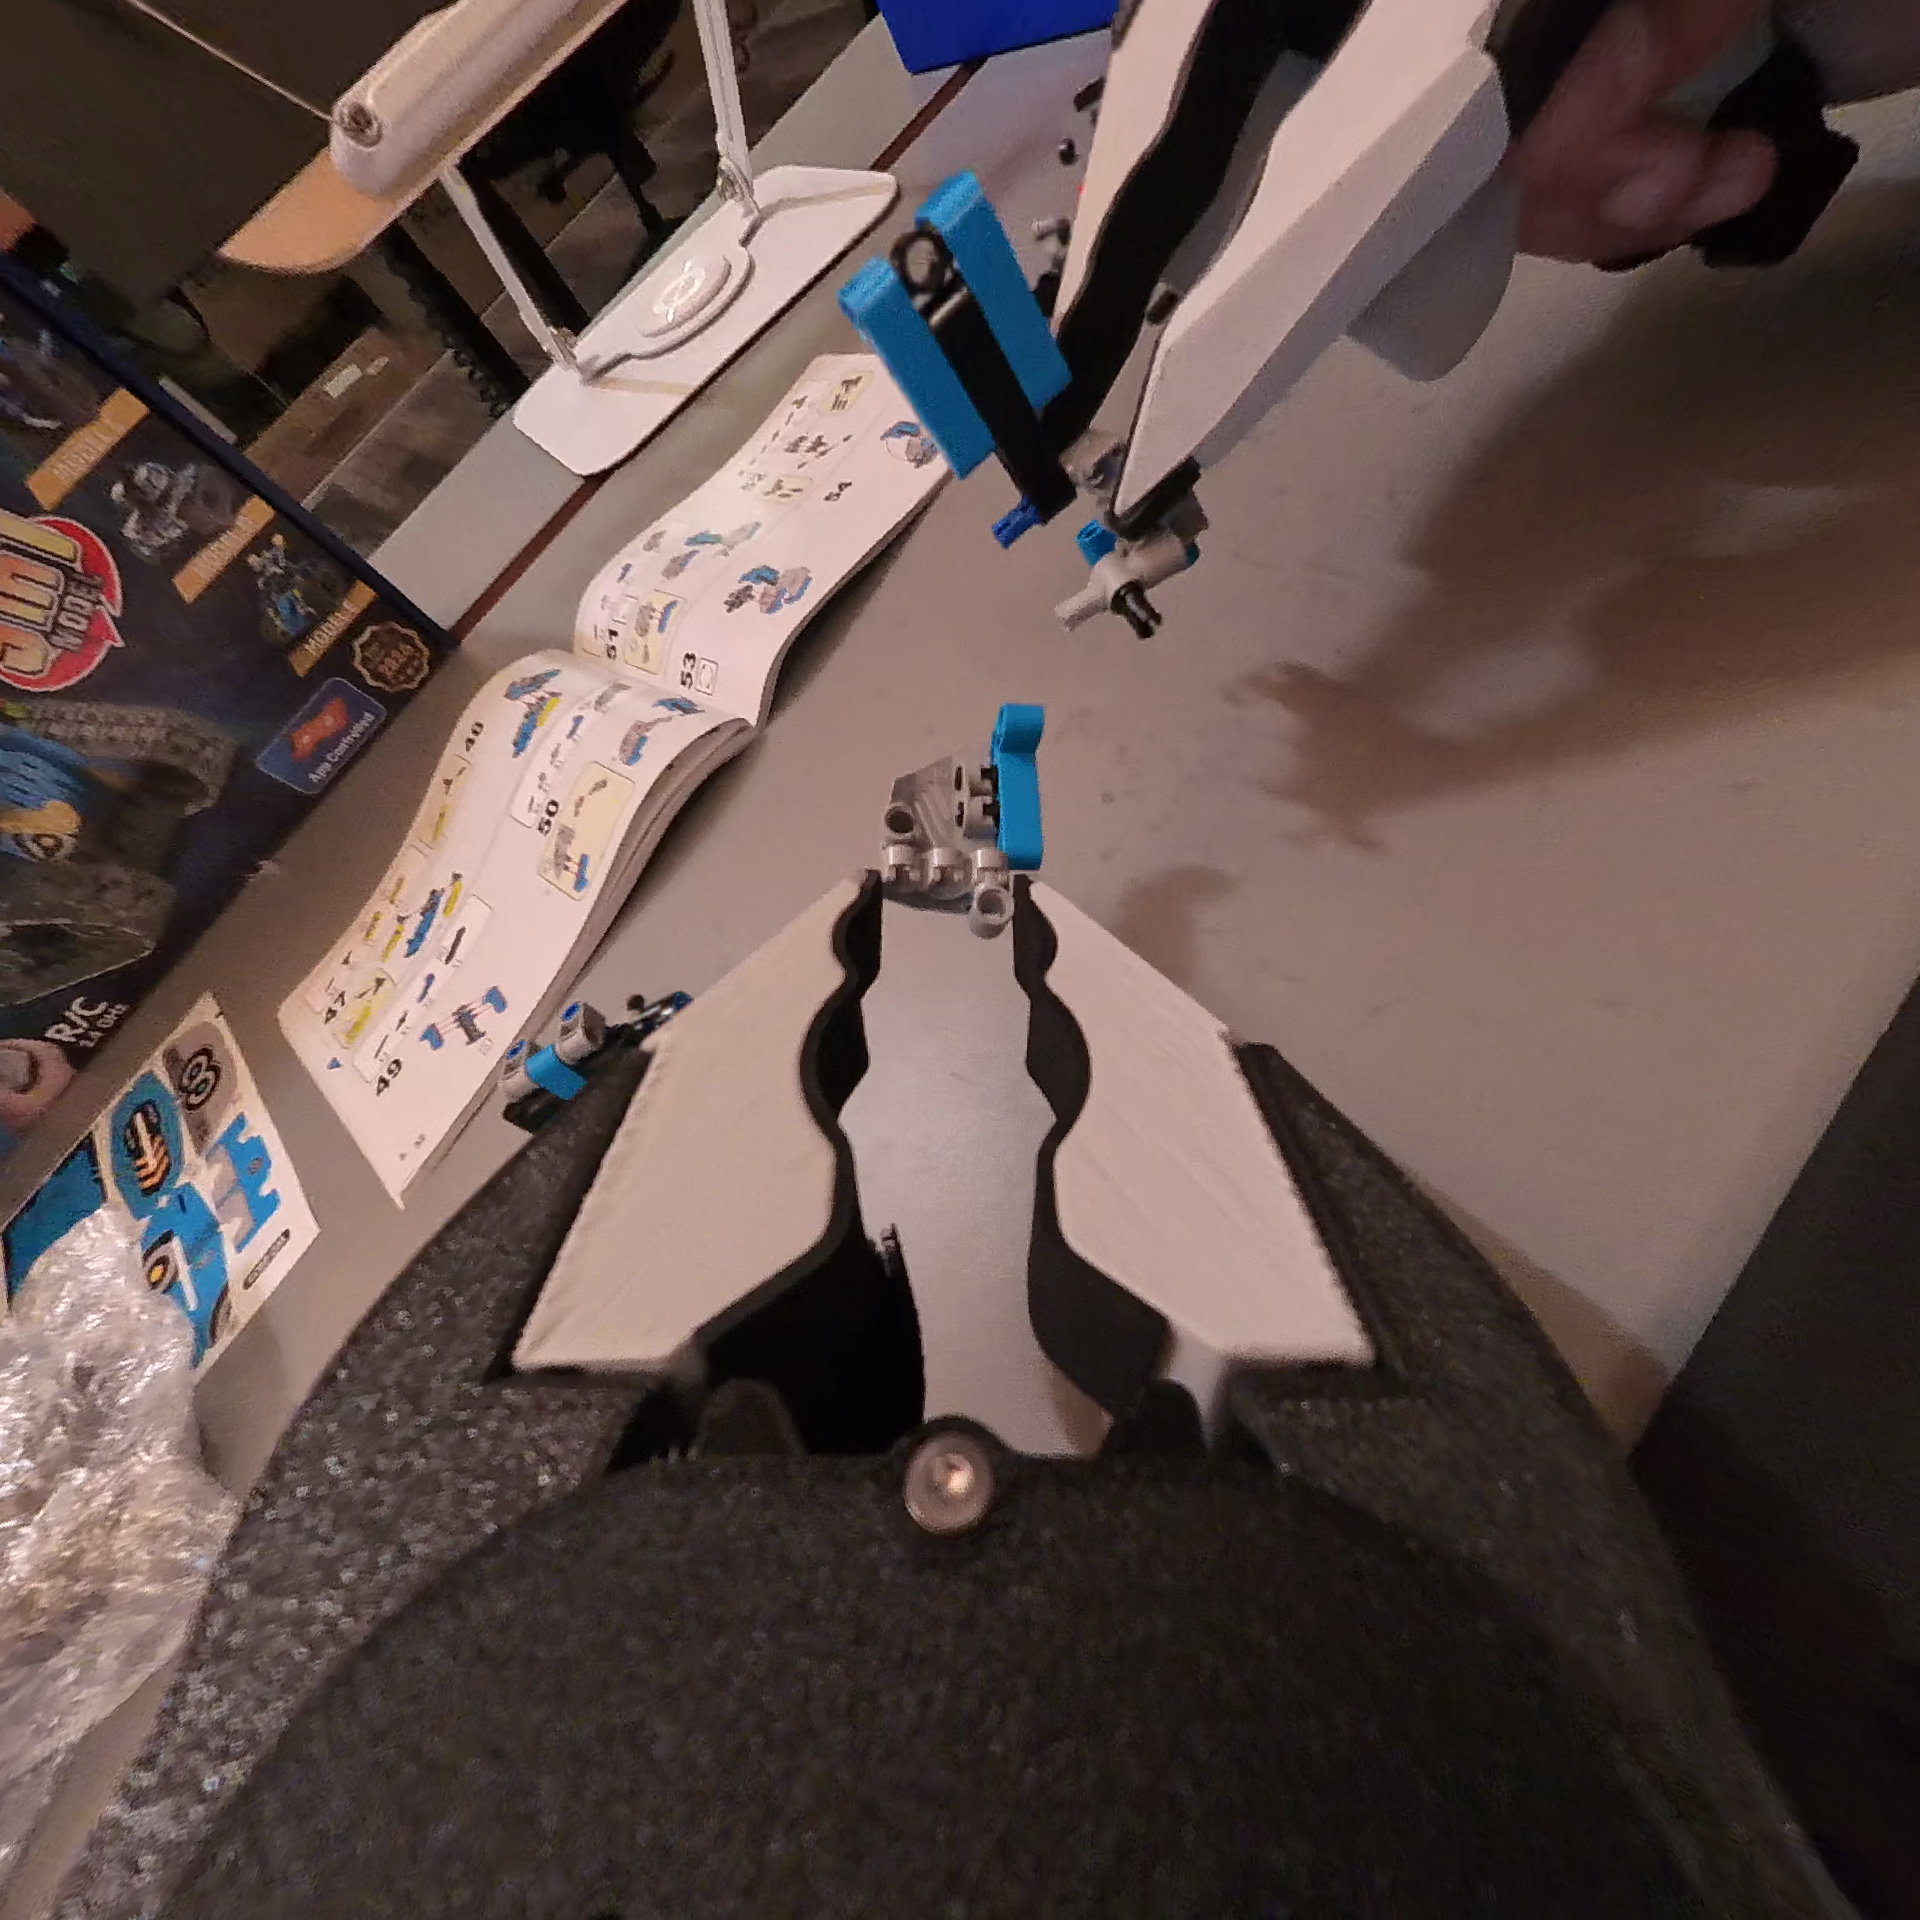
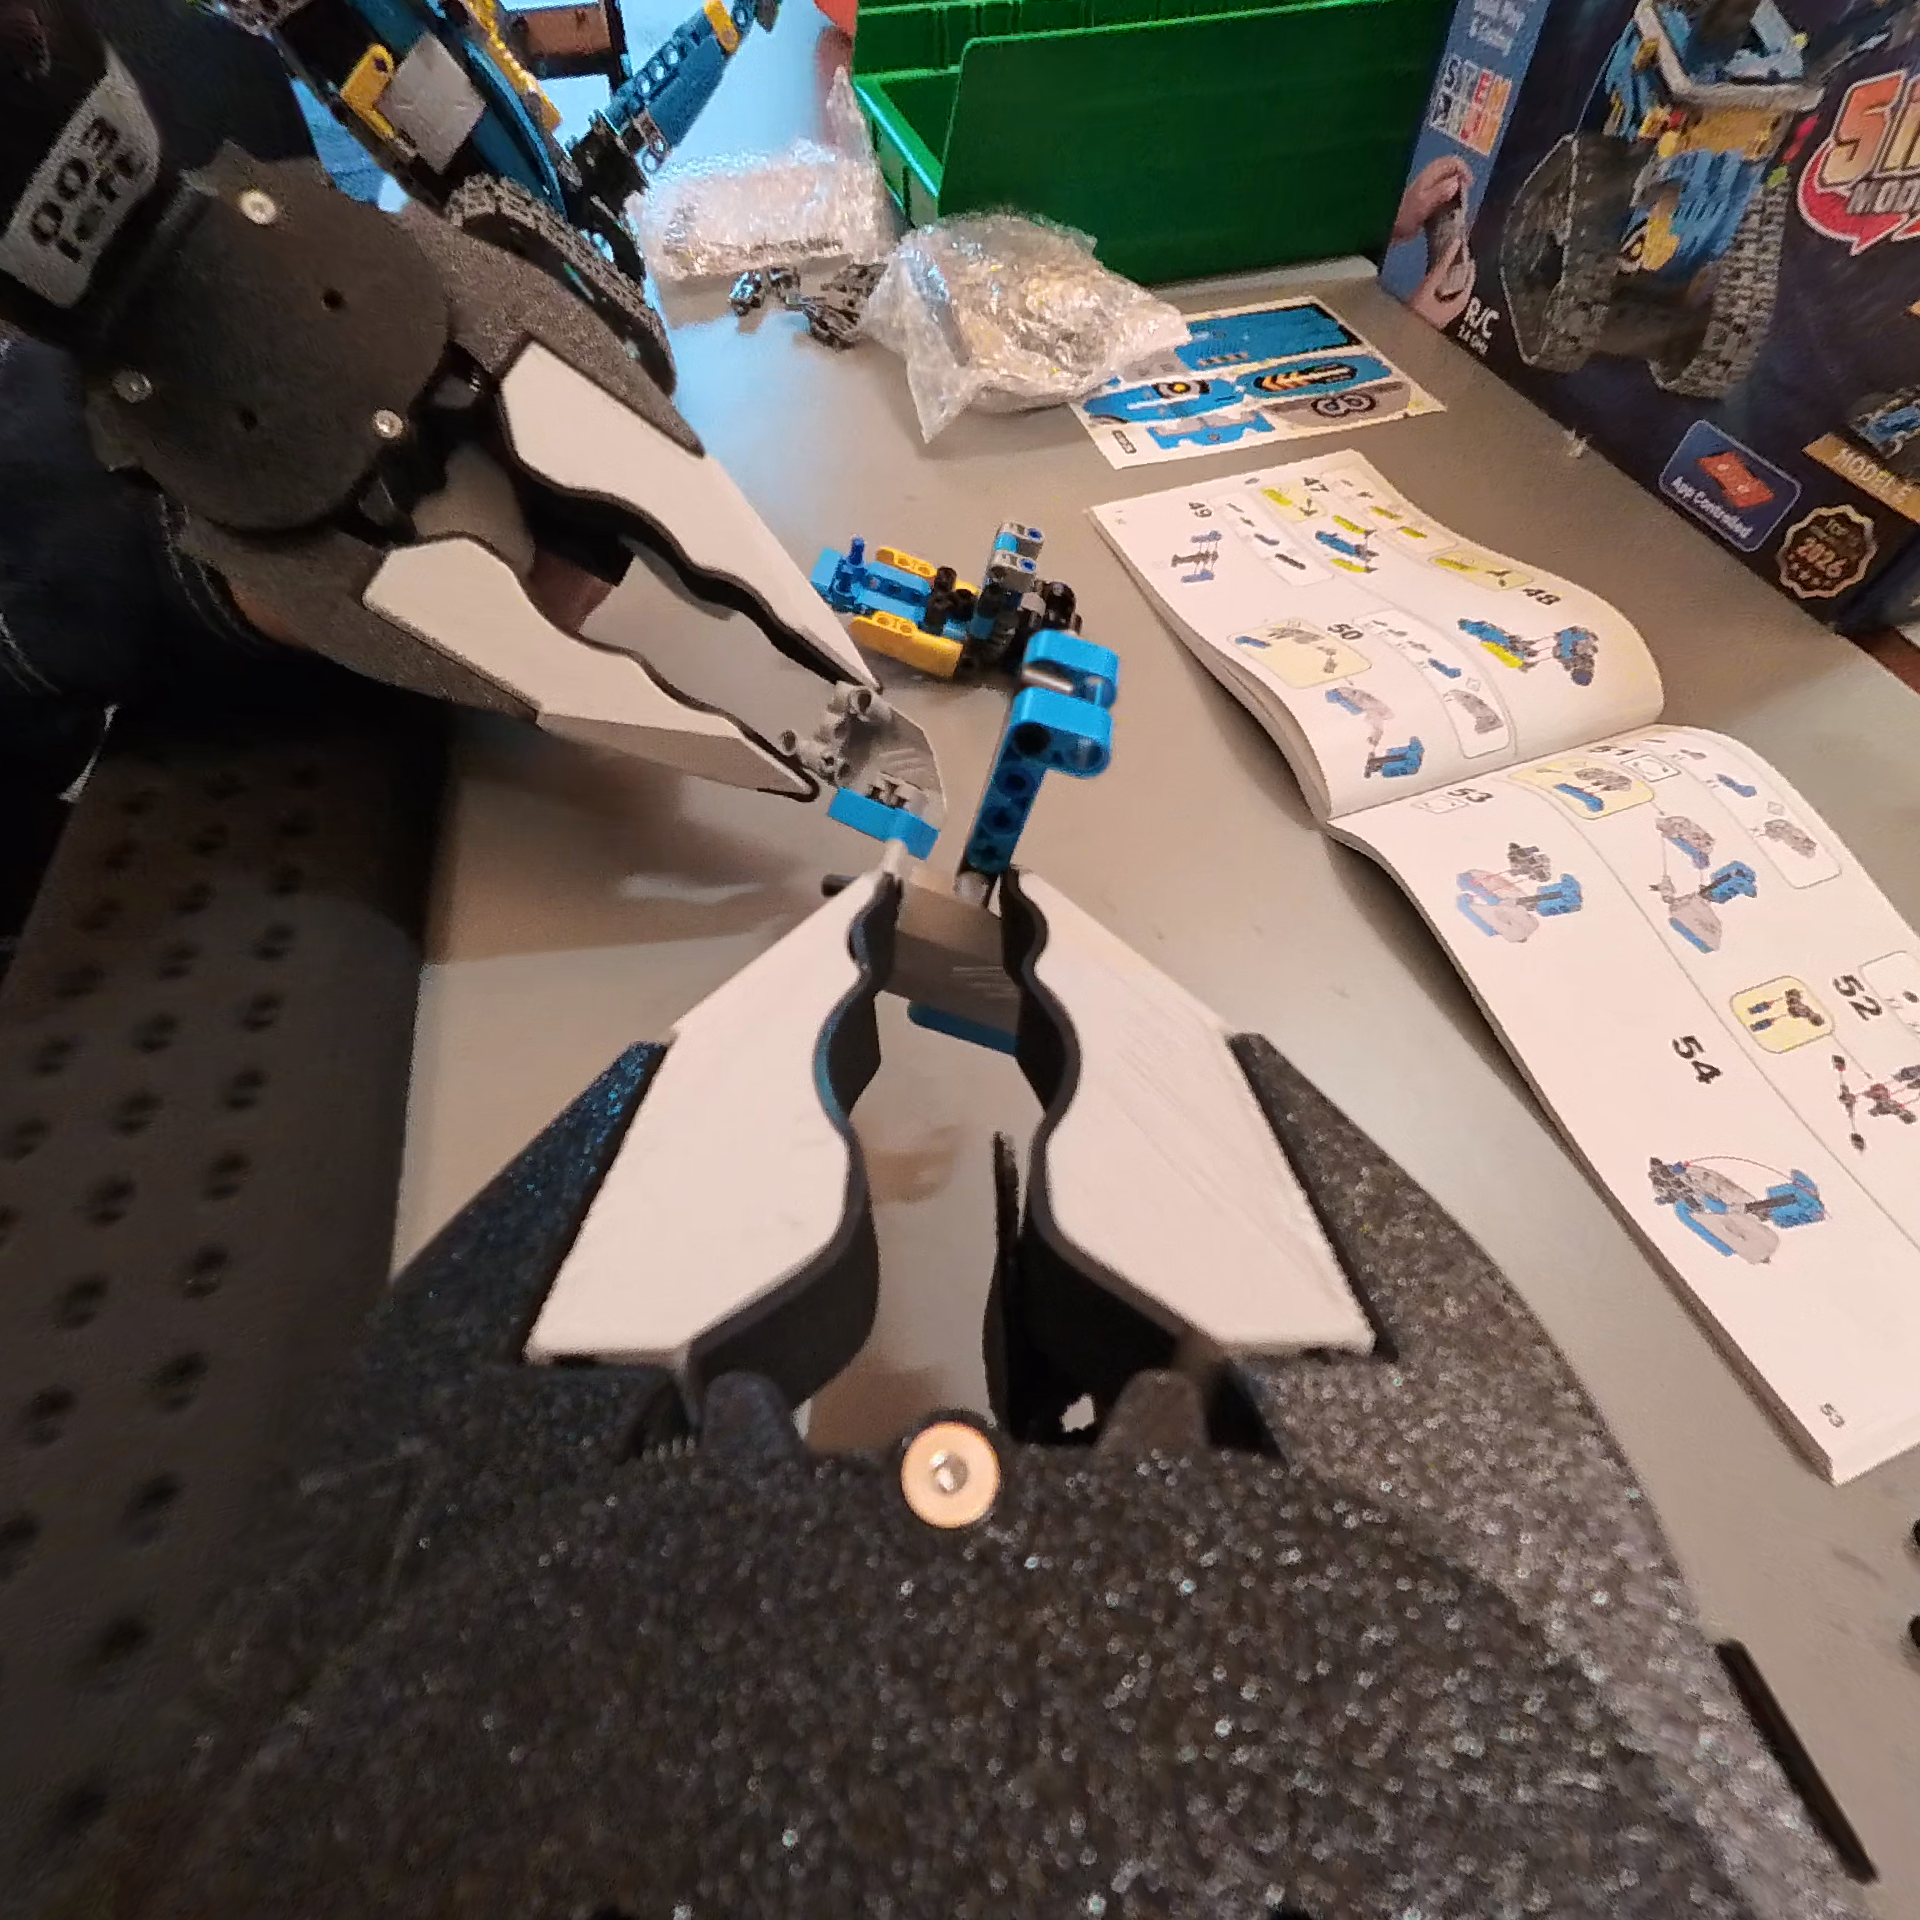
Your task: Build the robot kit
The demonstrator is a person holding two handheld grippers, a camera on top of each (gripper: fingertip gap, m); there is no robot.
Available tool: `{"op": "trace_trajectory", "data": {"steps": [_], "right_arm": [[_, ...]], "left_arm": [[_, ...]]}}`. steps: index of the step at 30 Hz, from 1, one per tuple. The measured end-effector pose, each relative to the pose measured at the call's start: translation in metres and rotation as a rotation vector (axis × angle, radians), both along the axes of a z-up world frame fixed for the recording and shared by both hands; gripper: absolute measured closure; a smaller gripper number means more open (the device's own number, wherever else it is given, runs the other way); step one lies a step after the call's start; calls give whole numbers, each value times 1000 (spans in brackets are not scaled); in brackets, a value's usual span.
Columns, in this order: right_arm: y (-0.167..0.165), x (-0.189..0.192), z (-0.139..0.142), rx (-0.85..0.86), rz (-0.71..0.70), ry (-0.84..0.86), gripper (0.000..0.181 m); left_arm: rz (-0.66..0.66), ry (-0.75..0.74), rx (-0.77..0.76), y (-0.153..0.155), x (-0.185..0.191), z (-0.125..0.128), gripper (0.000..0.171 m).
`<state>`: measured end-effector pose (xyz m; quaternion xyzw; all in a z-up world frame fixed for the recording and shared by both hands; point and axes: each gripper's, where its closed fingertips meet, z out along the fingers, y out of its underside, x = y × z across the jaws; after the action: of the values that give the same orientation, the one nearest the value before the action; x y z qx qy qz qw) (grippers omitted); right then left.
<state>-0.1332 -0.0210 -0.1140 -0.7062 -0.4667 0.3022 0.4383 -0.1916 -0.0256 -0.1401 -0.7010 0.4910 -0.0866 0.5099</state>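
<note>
- Left gripper of mine is closed narrow on one small grey-and-blue brick assembly, pinched at its grey end between the two fingertips and held above the grey surface.
- My right gripper clamps narrow on one second brick assembly: blue beams on a black beam, with a grey panel lying between my fingers. It is also off the surface.
- The two held assemblies are near each other but apart; in the right wrist view the blue end of the left one sits just beside the blue beam of the right one.
- One open instruction booklet lies flat near the surface's far edge as the left wrist view shows it, with two pages spread.
- One sticker sheet lies beside the booklet, and just beside that one crumpled clear plastic bag; a second clear bag lies farther back.
- One printed toy box stands at the edge behind the booklet.
- One cluster of blue, yellow and black bricks rests on the surface between the booklet and my left gripper.
- One white desk lamp stands with its base at the surface's edge, beyond the booklet.
- One green bin sits at the back edge.
- One hand shows, gripping the right gripper's handle.
</note>
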Motion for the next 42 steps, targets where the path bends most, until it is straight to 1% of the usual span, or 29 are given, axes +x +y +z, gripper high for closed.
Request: {"op": "trace_trajectory", "data": {"steps": [10,13,16,19,24,29,35,40,42], "right_arm": [[-10,-8,-5,7,44,-33,162],[-10,-11,-10,-12,47,-38,162],[-13,-19,-18,-39,47,-48,162],[-12,-22,-31,-11,43,-123,162],[-4,-18,-41,21,10,-172,162],[-3,-21,-48,13,14,-186,162],[-3,-23,-50,20,22,-190,162],[-3,-21,-53,8,19,-199,162],[-3,-20,-53,-5,18,-193,162]], "left_arm": [[23,47,10,4,-2,-7,146],[30,81,56,6,-2,-7,146],[43,180,144,10,-3,-10,147],[50,303,211,11,-2,-19,147],[25,400,311,7,3,-22,147],[11,402,303,5,6,-24,146],[-4,420,334,2,9,-24,146],[-68,426,347,-8,18,-28,146],[-74,416,324,-10,18,-30,145]]}}
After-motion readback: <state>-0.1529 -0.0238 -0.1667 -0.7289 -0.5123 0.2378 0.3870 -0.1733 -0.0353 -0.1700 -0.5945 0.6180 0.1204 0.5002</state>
